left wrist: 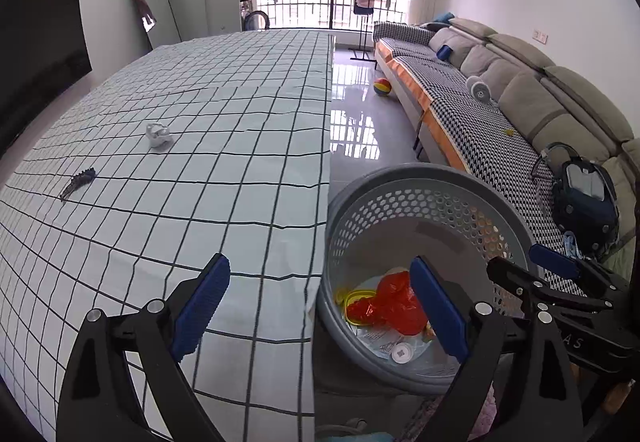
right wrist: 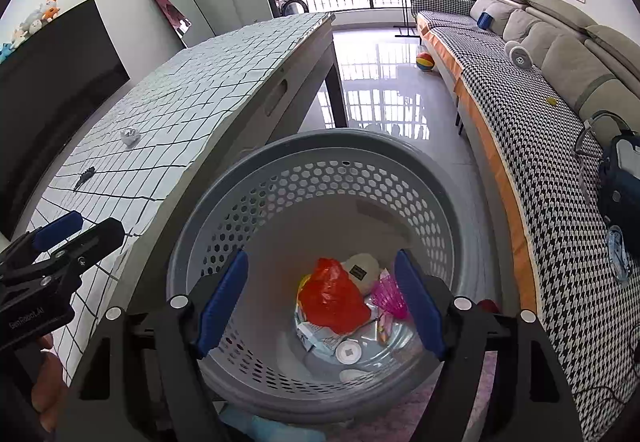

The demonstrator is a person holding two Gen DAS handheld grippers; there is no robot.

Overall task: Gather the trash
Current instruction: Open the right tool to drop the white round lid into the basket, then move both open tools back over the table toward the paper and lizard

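A grey perforated basket [right wrist: 320, 146] stands on the floor beside the table; it also shows in the left wrist view [left wrist: 424, 178]. Inside lie a red plastic bag [right wrist: 336, 298], a pink cup [right wrist: 388, 296], a white lump and wrappers. On the checked tablecloth [left wrist: 180, 146] lie a crumpled white paper [left wrist: 158, 134] and a dark scrap [left wrist: 78, 184]; both also show in the right wrist view, the paper [right wrist: 130, 136] and the scrap [right wrist: 85, 178]. My left gripper [left wrist: 320, 306] is open and empty over the table's edge. My right gripper [right wrist: 322, 306] is open and empty above the basket.
A long sofa [left wrist: 500, 98] with a houndstooth cover runs along the right, with a dark bag [left wrist: 584, 198] on it. A coloured ball [left wrist: 382, 86] lies on the glossy floor. A black TV [left wrist: 40, 42] and a mirror [left wrist: 154, 10] stand at the left wall.
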